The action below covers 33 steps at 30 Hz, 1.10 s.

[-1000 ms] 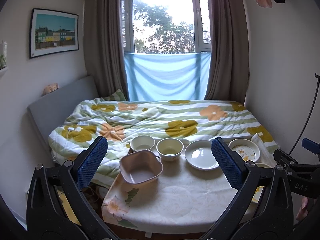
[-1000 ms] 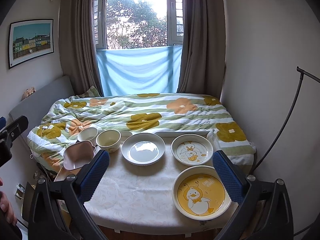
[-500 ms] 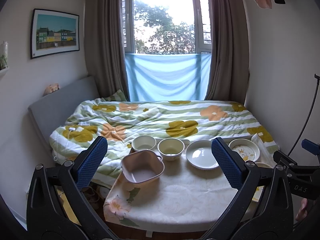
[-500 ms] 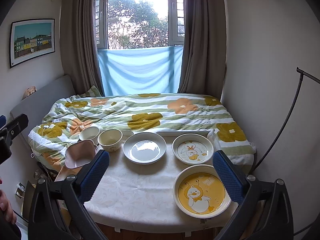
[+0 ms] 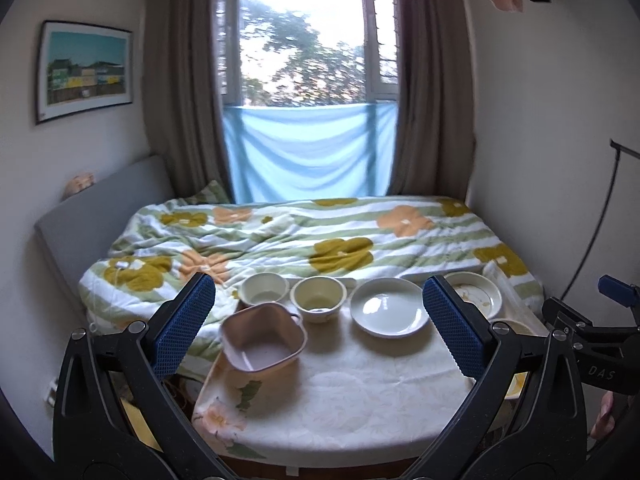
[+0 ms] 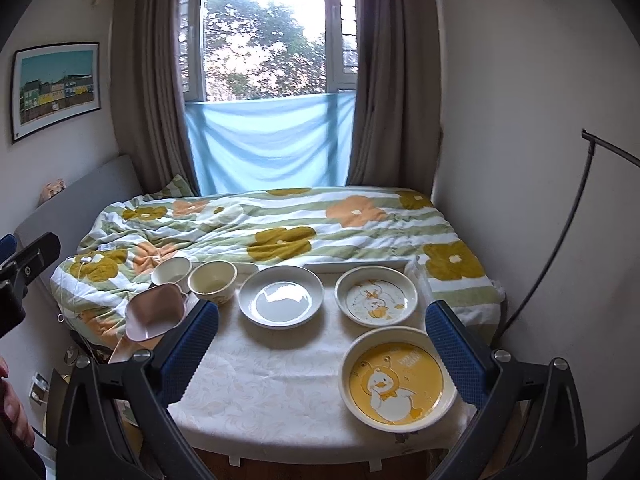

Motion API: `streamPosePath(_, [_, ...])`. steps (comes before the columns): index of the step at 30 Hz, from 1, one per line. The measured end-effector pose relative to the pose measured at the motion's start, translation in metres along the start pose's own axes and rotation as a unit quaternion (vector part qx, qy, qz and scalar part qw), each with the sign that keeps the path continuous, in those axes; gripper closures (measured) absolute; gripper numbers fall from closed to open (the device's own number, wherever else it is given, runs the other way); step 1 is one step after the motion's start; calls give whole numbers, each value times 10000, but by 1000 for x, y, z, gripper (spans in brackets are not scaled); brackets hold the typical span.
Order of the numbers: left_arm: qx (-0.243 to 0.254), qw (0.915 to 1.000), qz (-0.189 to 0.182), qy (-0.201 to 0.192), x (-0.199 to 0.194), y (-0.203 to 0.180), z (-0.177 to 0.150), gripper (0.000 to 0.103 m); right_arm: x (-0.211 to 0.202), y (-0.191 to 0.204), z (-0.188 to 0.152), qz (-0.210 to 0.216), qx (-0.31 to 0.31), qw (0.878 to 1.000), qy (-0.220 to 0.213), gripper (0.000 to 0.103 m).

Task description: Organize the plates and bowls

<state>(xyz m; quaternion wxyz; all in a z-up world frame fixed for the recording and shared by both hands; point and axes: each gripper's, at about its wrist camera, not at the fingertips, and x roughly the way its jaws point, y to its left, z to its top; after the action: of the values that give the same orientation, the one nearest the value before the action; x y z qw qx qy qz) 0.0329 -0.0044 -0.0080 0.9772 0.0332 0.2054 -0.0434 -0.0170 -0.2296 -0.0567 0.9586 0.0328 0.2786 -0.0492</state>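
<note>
Six dishes are laid out on the small table (image 6: 280, 384) with the white patterned cloth, pushed up against the bed (image 6: 280, 220). Along the far edge a white bowl (image 6: 171, 271) and a cream bowl (image 6: 213, 281) are set just beside each other, both looking empty as far as can be seen. A pink squarish bowl (image 5: 263, 340) with side handles is parked at the left corner in front of them, nothing in it. A plain white plate (image 6: 281, 301) is placed next in the row, then a small duck plate (image 6: 376, 295), and a bigger yellow duck plate (image 6: 398, 378) is set nearer, at the right front of the table. Nothing is stacked yet.

The left gripper (image 5: 320, 320) is held up in the air, level, pointed at the pink bowl and cream bowl, its blue pads spread wide with nothing between them. The right gripper (image 6: 322, 346) is held the same way, fingers wide apart and touching nothing, with the yellow duck plate seen between them
</note>
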Motion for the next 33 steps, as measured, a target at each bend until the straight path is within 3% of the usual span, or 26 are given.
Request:
streamPosePath(6, [378, 9947, -830, 484, 44, -33, -8, 0, 19, -33, -20, -348, 445, 9972, 495, 0])
streamPosePath(11, [598, 9847, -1343, 933, 85, -79, -26, 0, 46, -79, -51, -649, 776, 9903, 953, 0])
streamPosePath(14, [806, 9766, -1618, 1170, 111, -116, -43, 0, 64, -107, -65, -593, 967, 9865, 1181, 0])
streamPosePath(16, [930, 9688, -1798, 1428, 131, -141, -56, 0, 78, -130, -77, -471, 1102, 9837, 1337, 0])
streamPosePath(22, [987, 9343, -2380, 2465, 200, -196, -109, 0, 122, -181, -105, 322, 1540, 9730, 1689, 1])
streamPosePath(25, [921, 9206, -2434, 2911, 229, -216, -135, 2, 145, -199, -114, 702, 1705, 9650, 1863, 11])
streamPosePath(33, [729, 8907, -2477, 3743, 280, -238, -179, 46, 199, -227, -131, 1185, 1620, 9522, 2304, 45])
